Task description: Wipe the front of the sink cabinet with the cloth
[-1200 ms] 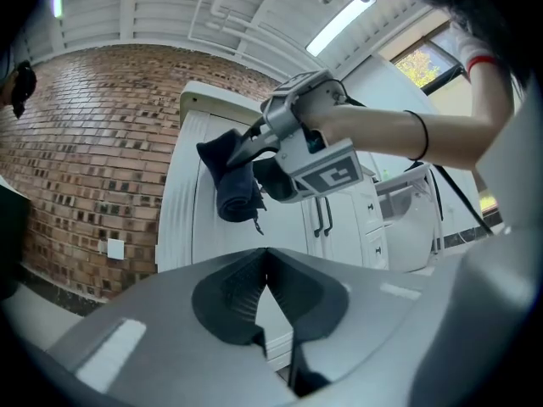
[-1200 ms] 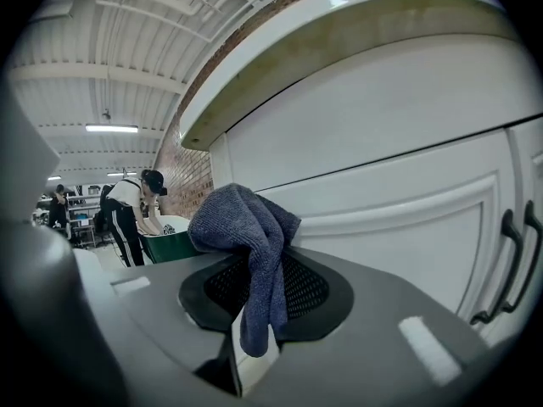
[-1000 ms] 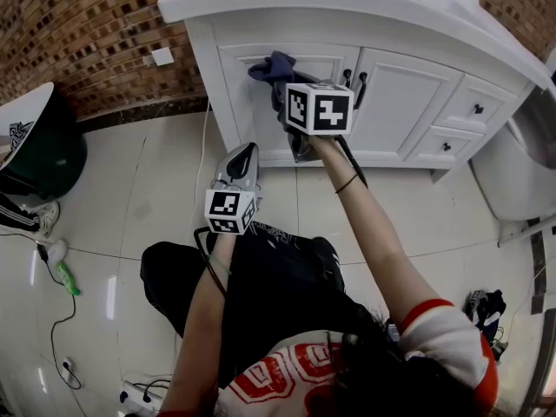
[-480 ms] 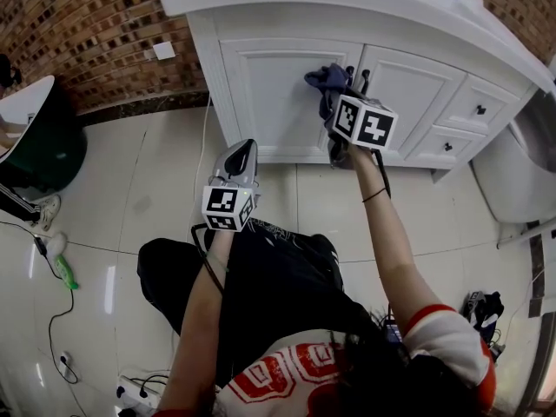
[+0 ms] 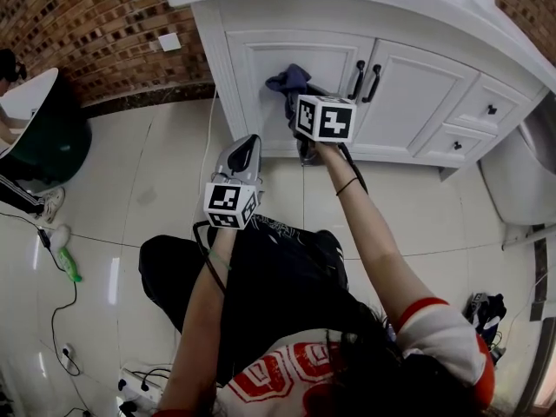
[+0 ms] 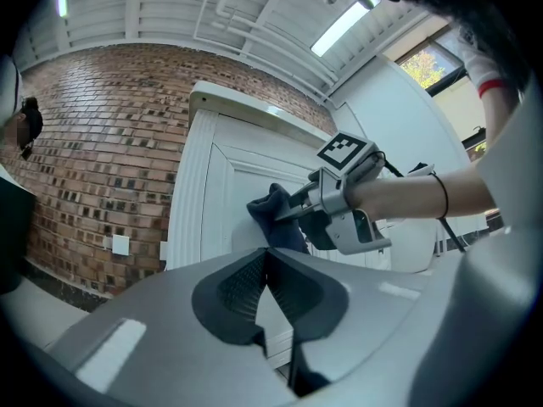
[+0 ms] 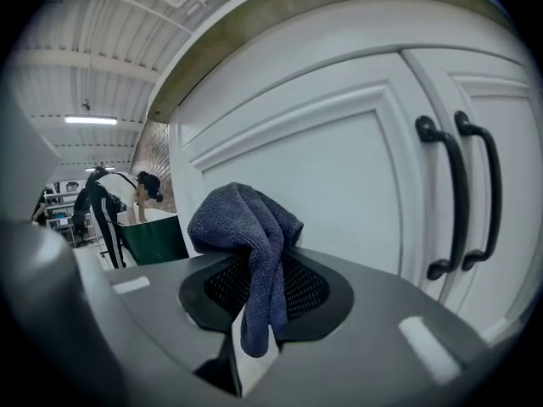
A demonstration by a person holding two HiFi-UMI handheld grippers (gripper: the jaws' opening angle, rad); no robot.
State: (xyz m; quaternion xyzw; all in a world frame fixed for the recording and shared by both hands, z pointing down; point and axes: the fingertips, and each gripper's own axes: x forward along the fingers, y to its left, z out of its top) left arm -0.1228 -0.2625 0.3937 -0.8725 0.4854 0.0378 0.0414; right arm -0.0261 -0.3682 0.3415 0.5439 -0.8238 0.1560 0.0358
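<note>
My right gripper (image 7: 254, 278) pinches the cloth (image 7: 246, 223) left of the cabinet (image 7: 339, 164) handles (image 7: 459, 195), my left gripper (image 6: 265, 265) has its fingers closed on nothing, and I'd press flat, wiping evenly.

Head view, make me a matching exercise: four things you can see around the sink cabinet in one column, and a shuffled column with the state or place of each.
1 cloth
2 left gripper
3 door handles
4 brick wall

A black, where the cabinet doors meet
B dark blue, pinched in the right gripper
C left of the cabinet
D shut, empty, short of the cabinet

Pairs: 1-B, 2-D, 3-A, 4-C
</note>
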